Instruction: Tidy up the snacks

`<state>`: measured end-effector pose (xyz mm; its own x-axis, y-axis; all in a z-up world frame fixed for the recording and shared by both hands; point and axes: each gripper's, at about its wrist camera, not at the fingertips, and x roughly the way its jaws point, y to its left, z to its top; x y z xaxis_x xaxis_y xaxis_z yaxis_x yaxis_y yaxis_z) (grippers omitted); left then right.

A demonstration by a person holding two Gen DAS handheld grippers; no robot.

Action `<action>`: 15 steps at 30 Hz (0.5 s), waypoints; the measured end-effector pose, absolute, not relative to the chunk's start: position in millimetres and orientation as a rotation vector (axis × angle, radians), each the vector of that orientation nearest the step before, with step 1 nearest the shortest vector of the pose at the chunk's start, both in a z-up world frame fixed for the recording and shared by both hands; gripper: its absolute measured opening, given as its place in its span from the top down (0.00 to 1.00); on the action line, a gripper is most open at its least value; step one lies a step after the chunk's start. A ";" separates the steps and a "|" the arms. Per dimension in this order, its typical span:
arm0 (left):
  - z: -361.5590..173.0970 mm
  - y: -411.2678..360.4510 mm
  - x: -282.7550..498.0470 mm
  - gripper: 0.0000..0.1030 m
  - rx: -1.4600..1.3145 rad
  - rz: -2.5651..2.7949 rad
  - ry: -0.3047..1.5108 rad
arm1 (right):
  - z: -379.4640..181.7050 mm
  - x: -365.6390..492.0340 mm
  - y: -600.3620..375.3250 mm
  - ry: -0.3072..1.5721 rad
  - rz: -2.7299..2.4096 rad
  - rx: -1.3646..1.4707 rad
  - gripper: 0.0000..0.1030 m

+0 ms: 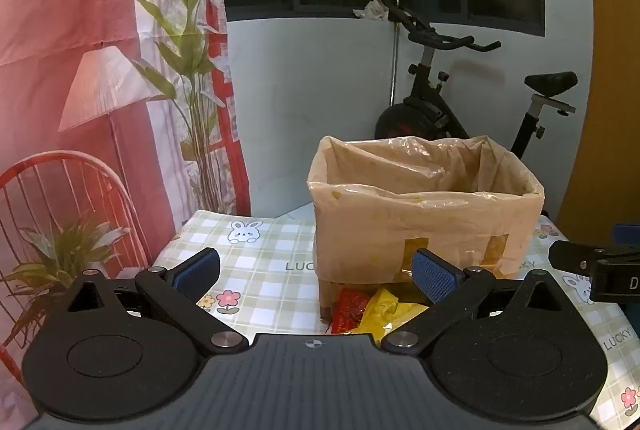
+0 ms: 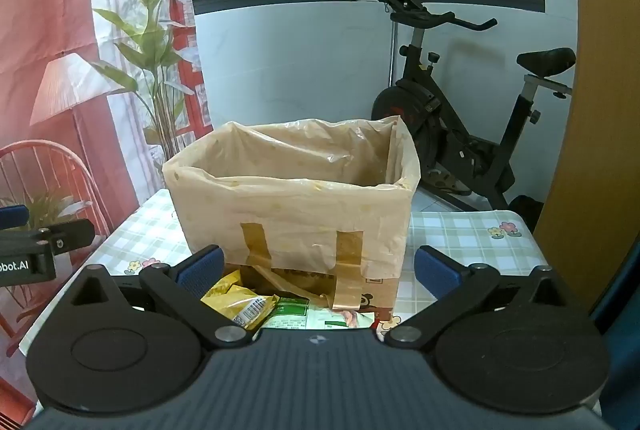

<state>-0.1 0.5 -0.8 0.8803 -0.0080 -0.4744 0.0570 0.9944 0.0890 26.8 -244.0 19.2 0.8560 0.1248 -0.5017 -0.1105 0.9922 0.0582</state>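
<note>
A cardboard box (image 1: 424, 214) lined with a clear plastic bag stands on the checked tablecloth; the right wrist view shows the box (image 2: 292, 206) with tape strips on its front. Snack packets lie in front of it: a red packet (image 1: 350, 310) and a yellow packet (image 1: 386, 310) in the left wrist view, a yellow packet (image 2: 236, 300) and a green-and-white packet (image 2: 316, 316) in the right. My left gripper (image 1: 316, 276) hangs open above the packets, nothing between its blue pads. My right gripper (image 2: 318, 272) is likewise open and holds nothing.
The table (image 1: 260, 262) carries a green checked cloth with rabbits and flowers. An exercise bike (image 2: 460, 118) stands behind it against a white wall. A printed curtain (image 1: 100, 70) hangs at the left. Each gripper's finger shows at the edge of the other's view.
</note>
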 end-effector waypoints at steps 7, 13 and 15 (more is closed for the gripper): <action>-1.8 -2.1 1.7 0.00 0.104 -0.023 0.499 | 19.0 27.0 -244.9 0.528 0.125 0.032 0.00; 0.8 -2.8 -1.5 0.00 0.108 -0.019 0.490 | 19.3 27.3 -244.7 0.527 0.126 0.035 0.00; 1.0 -2.9 -1.9 0.00 0.107 -0.018 0.489 | 19.5 27.6 -244.0 0.527 0.126 0.033 0.00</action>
